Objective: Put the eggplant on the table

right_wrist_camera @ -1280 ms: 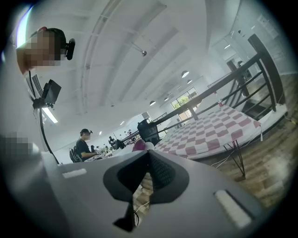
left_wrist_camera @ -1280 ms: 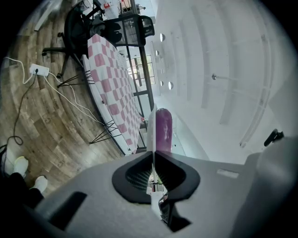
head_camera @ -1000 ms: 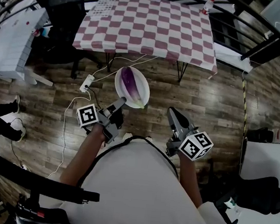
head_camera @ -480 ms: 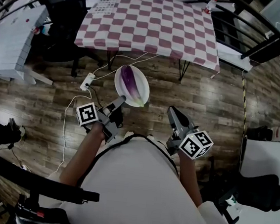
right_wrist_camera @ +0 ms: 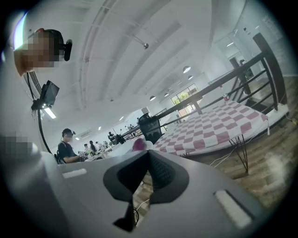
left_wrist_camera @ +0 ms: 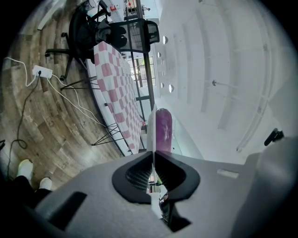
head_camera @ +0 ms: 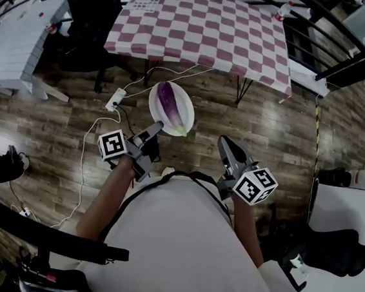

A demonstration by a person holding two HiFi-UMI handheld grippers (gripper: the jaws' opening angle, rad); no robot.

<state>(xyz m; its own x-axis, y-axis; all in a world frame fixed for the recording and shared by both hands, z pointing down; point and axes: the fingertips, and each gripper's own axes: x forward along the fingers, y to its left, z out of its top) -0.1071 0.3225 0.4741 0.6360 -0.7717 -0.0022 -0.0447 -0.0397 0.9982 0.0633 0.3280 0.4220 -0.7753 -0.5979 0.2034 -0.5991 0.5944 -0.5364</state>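
A purple eggplant [head_camera: 167,99] lies in a white plate [head_camera: 187,112] carried above the wood floor, short of the red-and-white checkered table [head_camera: 201,27]. My left gripper [head_camera: 156,128] is shut on the plate's near rim. In the left gripper view the plate [left_wrist_camera: 150,132] stands edge-on between the jaws, with the eggplant [left_wrist_camera: 163,129] beyond them and the table [left_wrist_camera: 116,88] further off. My right gripper [head_camera: 224,142] hangs to the right of the plate, shut, holding nothing. In the right gripper view its jaws [right_wrist_camera: 149,152] meet, and the table [right_wrist_camera: 219,118] lies ahead.
A black office chair [head_camera: 86,9] stands left of the table. A power strip [head_camera: 115,99] with white cables lies on the floor under the plate. A white table [head_camera: 12,40] is at far left and a black railing [head_camera: 347,56] at right. A person [right_wrist_camera: 67,144] stands far off.
Both grippers and the plate have drifted slightly towards the checkered table as the person walks. The grip on the plate is unchanged, and the right gripper stays shut.
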